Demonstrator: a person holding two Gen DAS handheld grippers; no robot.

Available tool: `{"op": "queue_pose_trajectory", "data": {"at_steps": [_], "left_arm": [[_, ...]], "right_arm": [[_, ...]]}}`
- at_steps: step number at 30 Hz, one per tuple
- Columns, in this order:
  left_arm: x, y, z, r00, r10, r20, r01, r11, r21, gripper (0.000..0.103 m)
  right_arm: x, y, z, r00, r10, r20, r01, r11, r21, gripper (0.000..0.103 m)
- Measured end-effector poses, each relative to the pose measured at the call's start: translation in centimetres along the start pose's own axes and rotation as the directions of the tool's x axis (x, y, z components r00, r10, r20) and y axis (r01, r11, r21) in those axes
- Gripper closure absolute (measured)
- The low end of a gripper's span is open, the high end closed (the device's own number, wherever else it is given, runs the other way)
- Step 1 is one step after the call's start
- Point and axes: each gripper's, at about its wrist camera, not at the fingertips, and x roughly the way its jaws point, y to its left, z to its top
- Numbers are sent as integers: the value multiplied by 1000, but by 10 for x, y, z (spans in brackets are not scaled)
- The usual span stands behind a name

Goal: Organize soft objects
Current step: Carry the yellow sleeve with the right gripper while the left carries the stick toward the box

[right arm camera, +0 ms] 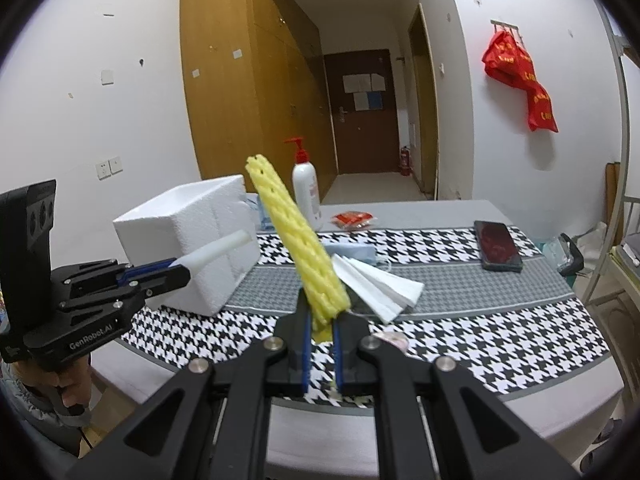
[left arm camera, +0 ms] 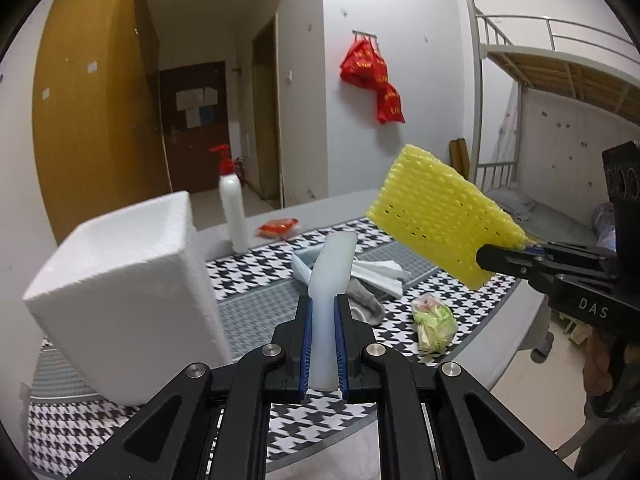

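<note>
The yellow foam net [right arm camera: 298,248] stood up out of the right gripper [right arm camera: 321,330], its lower end pinched between the closed blue pads [right arm camera: 338,356], held in the air above the houndstooth tablecloth [right arm camera: 480,344]. From the left wrist view the same net showed broadside, jutting from the right gripper at the frame's right.

The white foam strip [left arm camera: 326,300] was clamped lengthwise in the left gripper [left arm camera: 324,320], its free end rising past the fingertips, also clear of the table. Just left of it sat the white styrofoam box [left arm camera: 120,292] on the cloth.

On the table behind lay folded white foam sheets [right arm camera: 380,284] beside a pale blue pack [right arm camera: 352,250], a grey sock [left arm camera: 366,300], and a crumpled green-and-pink wrapper [left arm camera: 434,320]. Farther back stood a white pump bottle [right arm camera: 306,188] with a red top, near a red packet [right arm camera: 354,219]. A dark phone [right arm camera: 498,245] lay well apart on the right.
</note>
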Motion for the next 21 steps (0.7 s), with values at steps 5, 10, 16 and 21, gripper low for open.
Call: {"op": "queue_pose_trajectory", "data": {"at_steps": [5,10,16,21], "left_arm": [[-17,15,2,999,31,37,-31,999,-16,91],[-41,38,2,993,80,83,-75,996,-56,91],[-59,58,0,986,120,115,-110,990,-91,91],[-67,73,-4,981,148,122,-135,985,-112,91]], "right_arm": [[0,18,6,1000,19,20,-18,1000,-19,92],[4,37,12,999,38,26,-37,998,-44,92],[8,60,20,997,66,41,-63,995,-82,92],[15,76,23,995,89,40,-84,991,-105,92]]}}
